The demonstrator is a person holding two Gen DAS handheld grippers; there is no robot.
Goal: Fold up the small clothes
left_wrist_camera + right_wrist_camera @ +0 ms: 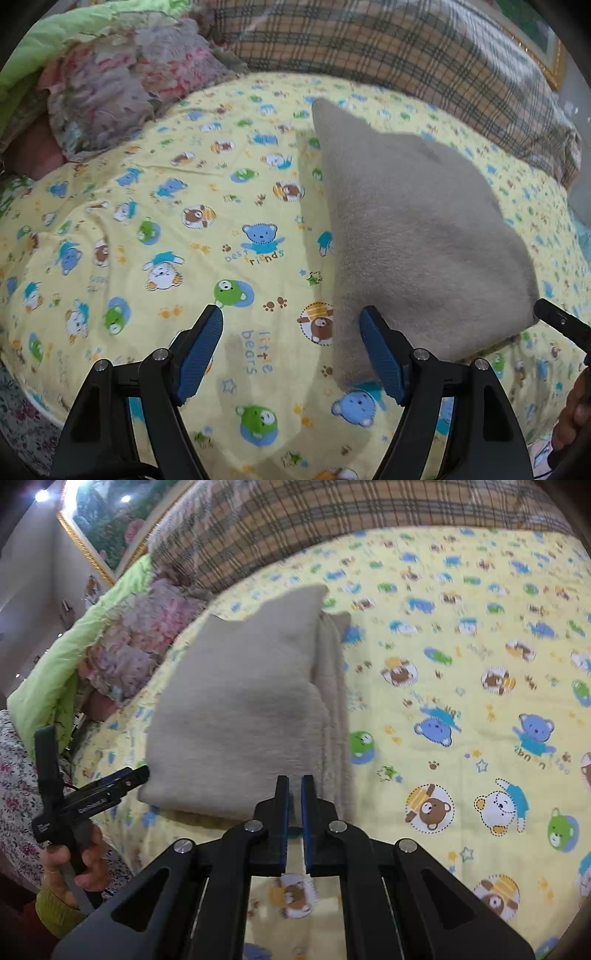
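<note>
A beige fleece garment (pixel 413 236) lies partly folded on the yellow bear-print sheet (pixel 184 229). My left gripper (pixel 291 332) is open and empty, its right finger (pixel 380 354) touching the garment's near left edge. In the right wrist view the garment (pixel 236 709) lies ahead, a folded flap raised over the lower layers. My right gripper (pixel 294 786) is shut on the garment's near edge, with cloth between the pads. The left gripper also shows at the left of the right wrist view (pixel 110 786). The right gripper's tip shows in the left wrist view (pixel 554 317).
A plaid blanket (pixel 406 48) runs along the far side of the bed. A floral quilt (pixel 122 88) and a green cover (pixel 48 40) are bunched at the far left. A framed picture (pixel 99 520) hangs on the wall. The person's hand (pixel 74 860) holds the left gripper handle.
</note>
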